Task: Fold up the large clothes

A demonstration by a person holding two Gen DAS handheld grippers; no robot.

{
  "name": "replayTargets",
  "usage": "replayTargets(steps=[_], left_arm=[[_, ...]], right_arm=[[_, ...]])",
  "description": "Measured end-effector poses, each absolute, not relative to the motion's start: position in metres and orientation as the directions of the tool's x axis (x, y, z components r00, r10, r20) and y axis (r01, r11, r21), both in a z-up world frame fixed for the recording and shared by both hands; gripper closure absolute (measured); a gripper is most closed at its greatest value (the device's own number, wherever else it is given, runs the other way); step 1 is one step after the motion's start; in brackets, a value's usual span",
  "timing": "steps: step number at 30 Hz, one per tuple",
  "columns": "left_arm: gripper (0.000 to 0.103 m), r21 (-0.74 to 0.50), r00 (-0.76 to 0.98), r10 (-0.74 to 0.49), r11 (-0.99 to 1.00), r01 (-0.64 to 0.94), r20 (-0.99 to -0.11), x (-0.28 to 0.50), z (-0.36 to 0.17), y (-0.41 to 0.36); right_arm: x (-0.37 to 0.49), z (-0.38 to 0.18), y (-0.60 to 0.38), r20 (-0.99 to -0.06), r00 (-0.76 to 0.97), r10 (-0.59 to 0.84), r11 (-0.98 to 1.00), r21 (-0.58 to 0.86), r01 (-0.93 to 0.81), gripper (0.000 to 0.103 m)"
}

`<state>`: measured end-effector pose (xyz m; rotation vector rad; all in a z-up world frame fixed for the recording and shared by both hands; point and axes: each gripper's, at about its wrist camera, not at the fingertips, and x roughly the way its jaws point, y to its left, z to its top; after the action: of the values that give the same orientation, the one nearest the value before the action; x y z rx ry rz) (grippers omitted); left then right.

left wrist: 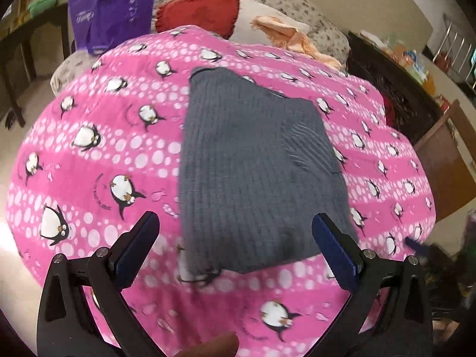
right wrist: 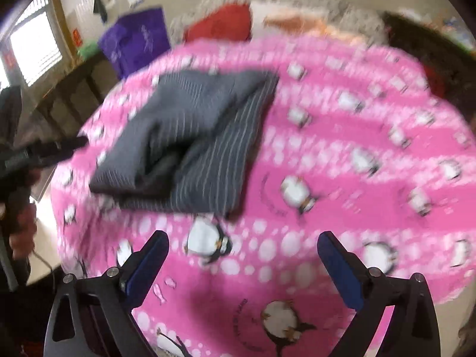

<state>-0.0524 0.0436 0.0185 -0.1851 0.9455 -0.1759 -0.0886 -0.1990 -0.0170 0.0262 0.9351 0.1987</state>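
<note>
A dark grey ribbed garment (left wrist: 253, 163) lies folded into a compact rectangle on a pink penguin-print blanket (left wrist: 98, 154). My left gripper (left wrist: 235, 223) is open and empty, held above the garment's near edge. In the right wrist view the garment (right wrist: 184, 142) lies to the upper left, its folded layers showing, on the same blanket (right wrist: 342, 163). My right gripper (right wrist: 242, 239) is open and empty, above bare blanket in front of the garment. The left gripper (right wrist: 59, 145) shows at the left edge beside the garment.
A purple bag (left wrist: 113, 9), a red cushion (left wrist: 199, 9) and a peach cloth (left wrist: 291, 35) lie beyond the blanket. A dark cabinet with clutter (left wrist: 395, 86) stands at the right. A dark table (left wrist: 23, 44) stands at the far left.
</note>
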Motion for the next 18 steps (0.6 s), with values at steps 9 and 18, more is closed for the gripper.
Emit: replayTargets(steps=[9,18], left_arm=[[0.0,-0.164,0.562,-0.174,0.984,0.07,-0.808,-0.06,0.023,0.018],[0.0,-0.156,0.556,-0.169,0.985,0.071,-0.814,-0.06,0.02,0.016]], right_arm=[[-0.097,0.019,-0.2,-0.762,0.637,0.119,0.992,0.059,-0.115,0.003],[-0.096,0.012,-0.203,-0.773,0.624,0.117,0.992,0.064,-0.107,0.003]])
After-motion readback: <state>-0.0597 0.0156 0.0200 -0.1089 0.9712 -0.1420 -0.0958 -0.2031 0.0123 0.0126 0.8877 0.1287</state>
